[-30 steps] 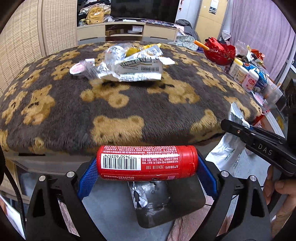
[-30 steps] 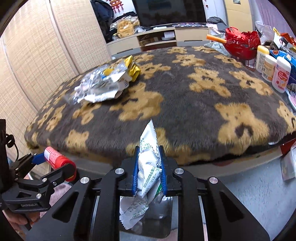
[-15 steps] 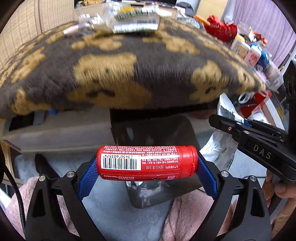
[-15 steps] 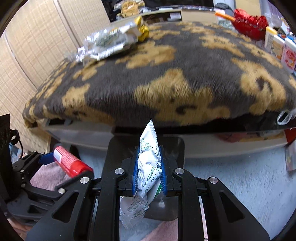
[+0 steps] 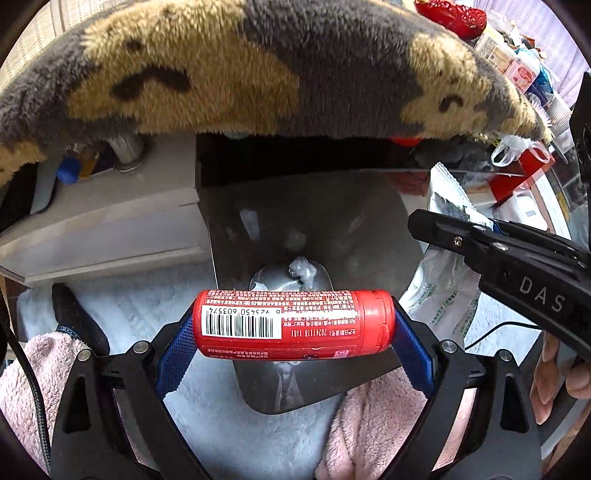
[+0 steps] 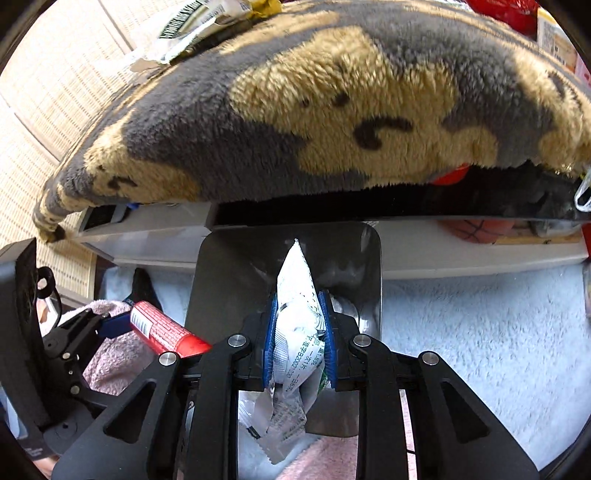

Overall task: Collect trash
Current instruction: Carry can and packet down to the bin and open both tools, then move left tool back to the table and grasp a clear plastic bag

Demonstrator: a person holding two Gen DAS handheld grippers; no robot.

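The bear-print blanket (image 5: 258,66) is overhanging the table edge and filling the upper half of both views, with more wrappers (image 6: 192,26) still lying on top of it at the far side. Below the edge, a dark bin (image 5: 306,229) is standing on the pale carpet (image 6: 480,332), mouth upward, with crumpled scraps already lying at its bottom. Both tools are pointing steeply down over that mouth. The left gripper (image 5: 295,325) is clenching a red tube (image 5: 291,325) lengthwise, its blue pads pressing on the two ends, and the tube is hanging over the bin's near rim. The right gripper (image 6: 298,339) is carrying a white wrapper (image 6: 295,317) upright between its pads; its jaws have just been opening a little, yet the wrapper is still sitting between them, pads touching it on both sides, so I am judging it still held, if slackly. Risks from here: the tube is sitting close to the near rim, so letting go now could be sending it onto the carpet or the pink fabric (image 5: 373,424) beside the bin rather than inside. The light wrapper may be clinging to a pad or drifting sideways as it falls, since its tail is hanging below the jaws near the rim. The two tools are working close together and could be knocking one another.
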